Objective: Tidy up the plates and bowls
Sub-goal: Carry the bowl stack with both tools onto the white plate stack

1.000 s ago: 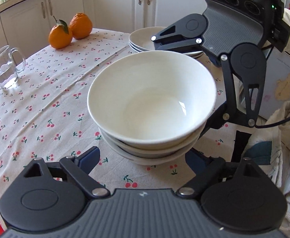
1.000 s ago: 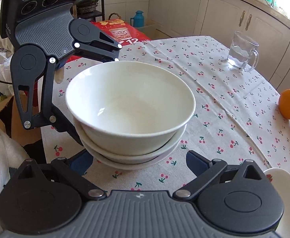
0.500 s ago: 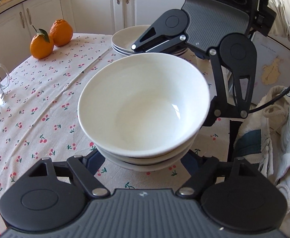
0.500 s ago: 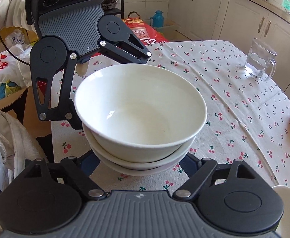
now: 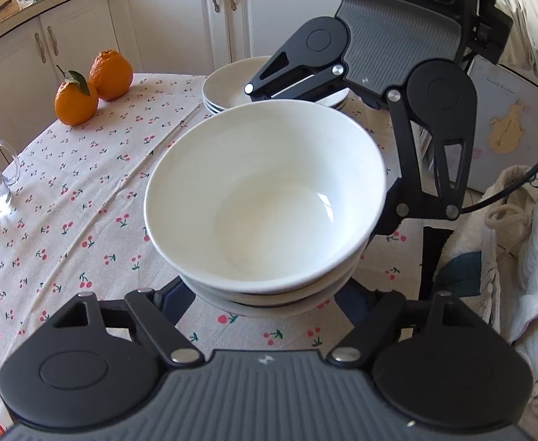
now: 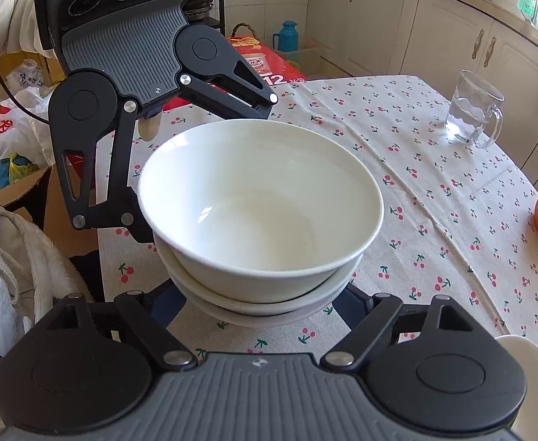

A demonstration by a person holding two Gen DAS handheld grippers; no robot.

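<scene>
Left wrist view: the stack of bowls [image 5: 265,202] fills the centre, the left gripper [image 5: 265,299] and right gripper [image 5: 318,136] both spread wide, cradling its sides. Next, I'd guess, carry it toward the plates [image 5: 228,86] at upper centre.

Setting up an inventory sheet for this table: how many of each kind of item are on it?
Bowls, stacked: 3
Plates, stacked: 3
Oranges: 2
Glass mug: 1
Total: 9
</scene>
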